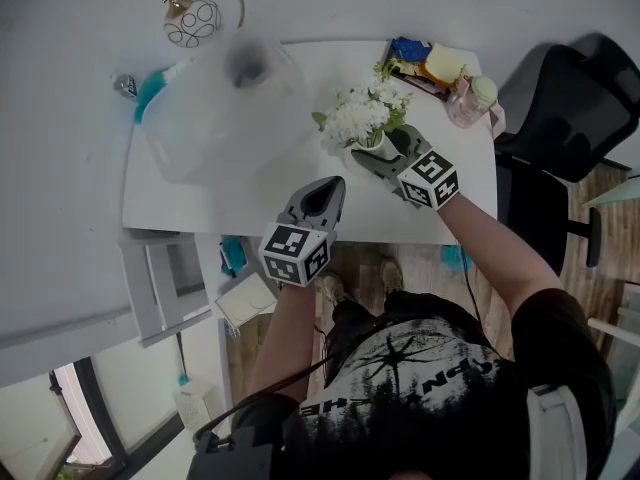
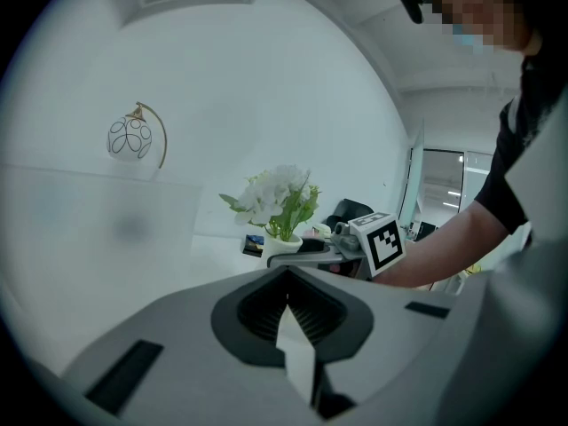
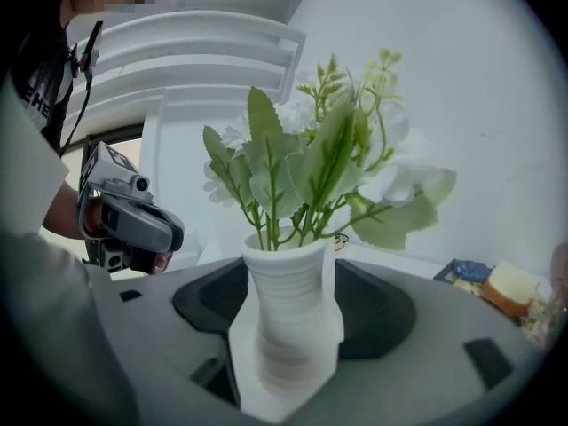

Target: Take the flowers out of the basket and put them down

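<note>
White flowers [image 1: 365, 116] with green leaves stand in a small ribbed white vase [image 3: 293, 318] on the white table [image 1: 200, 203]. My right gripper [image 1: 379, 152] reaches in from the right with the vase upright between its jaws, which stand wide with no firm press visible; the same gripper [image 3: 288, 278] frames the vase from close up. My left gripper [image 1: 334, 184] hovers near the table's front edge, below and left of the flowers, shut and empty. From the left gripper [image 2: 286, 273], the flowers [image 2: 275, 193] appear ahead. A pale see-through basket [image 1: 220, 98] sits left of the flowers.
Sponges and boxes [image 1: 425, 60] and a pink bottle [image 1: 468, 100] crowd the table's far right corner. A black chair [image 1: 565, 108] stands right of the table. A round wire ornament [image 1: 195, 18] hangs on the wall behind. A teal item [image 1: 150, 93] lies at the basket's left.
</note>
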Demonstrator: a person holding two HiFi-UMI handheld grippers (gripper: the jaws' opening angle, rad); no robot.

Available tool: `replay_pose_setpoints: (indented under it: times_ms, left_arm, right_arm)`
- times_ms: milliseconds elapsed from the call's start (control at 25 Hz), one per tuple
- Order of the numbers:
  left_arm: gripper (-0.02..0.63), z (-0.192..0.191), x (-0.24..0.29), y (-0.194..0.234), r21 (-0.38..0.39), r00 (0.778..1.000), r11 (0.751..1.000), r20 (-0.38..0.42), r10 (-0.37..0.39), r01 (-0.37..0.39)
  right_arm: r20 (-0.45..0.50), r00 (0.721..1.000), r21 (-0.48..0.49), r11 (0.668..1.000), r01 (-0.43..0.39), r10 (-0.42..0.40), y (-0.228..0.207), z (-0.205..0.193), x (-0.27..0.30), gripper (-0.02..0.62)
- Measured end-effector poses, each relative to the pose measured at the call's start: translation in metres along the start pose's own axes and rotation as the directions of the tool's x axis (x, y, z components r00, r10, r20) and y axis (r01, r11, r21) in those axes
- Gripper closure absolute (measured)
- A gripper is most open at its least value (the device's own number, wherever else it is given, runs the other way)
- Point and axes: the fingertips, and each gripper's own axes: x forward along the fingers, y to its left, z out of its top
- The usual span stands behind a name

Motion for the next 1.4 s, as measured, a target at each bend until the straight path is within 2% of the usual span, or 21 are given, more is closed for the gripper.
replay_pose_setpoints:
  times_ms: [200, 480, 520, 640, 720, 1000, 1160, 1400]
  left_arm:
    - [0.595, 0.005, -0.001, -0.006, -0.001, 1.000, 1.000, 0.016, -0.007, 0.007]
    - [0.595, 0.018, -0.001, -0.021, 0.049, 0.999, 0.999, 0.034, -0.016, 0.014]
    - [0.595, 0.020, -0.001, -0.024, 0.056, 0.999, 0.998, 0.036, -0.020, 0.018]
    - [0.595, 0.025, -0.002, -0.032, 0.077, 0.999, 0.997, 0.042, -0.027, 0.024]
    - [0.595, 0.025, -0.002, -0.037, 0.088, 0.999, 0.996, 0.042, -0.027, 0.024]
    - [0.595, 0.023, -0.003, -0.045, 0.104, 0.999, 0.995, 0.045, -0.016, 0.011]
    - [0.595, 0.020, -0.006, -0.048, 0.104, 0.999, 0.995, 0.043, 0.000, -0.005]
    - [0.595, 0.026, -0.004, -0.050, 0.121, 0.999, 0.992, 0.051, 0.017, -0.023]
  right_arm:
    - [-0.016, 1.000, 0.010, 1.000, 0.021, -0.021, -0.001, -0.009, -0.021, 0.305]
    - [-0.001, 0.998, -0.007, 0.998, 0.063, -0.063, 0.002, 0.003, -0.063, 0.310]
    - [0.010, 0.997, -0.003, 0.998, 0.070, -0.070, 0.004, 0.008, -0.070, 0.327]
    - [0.044, 0.996, 0.011, 0.997, 0.082, -0.083, 0.012, 0.024, -0.091, 0.517]
    - [0.057, 0.995, 0.006, 0.996, 0.084, -0.084, 0.017, 0.030, -0.102, 0.570]
    - [0.059, 0.995, 0.000, 0.997, 0.080, -0.079, 0.029, 0.038, -0.130, 0.578]
    - [0.036, 0.996, 0.007, 0.997, 0.080, -0.081, 0.035, 0.028, -0.137, 0.578]
    - [0.040, 0.998, -0.005, 0.998, 0.055, -0.055, 0.034, 0.036, -0.133, 0.578]
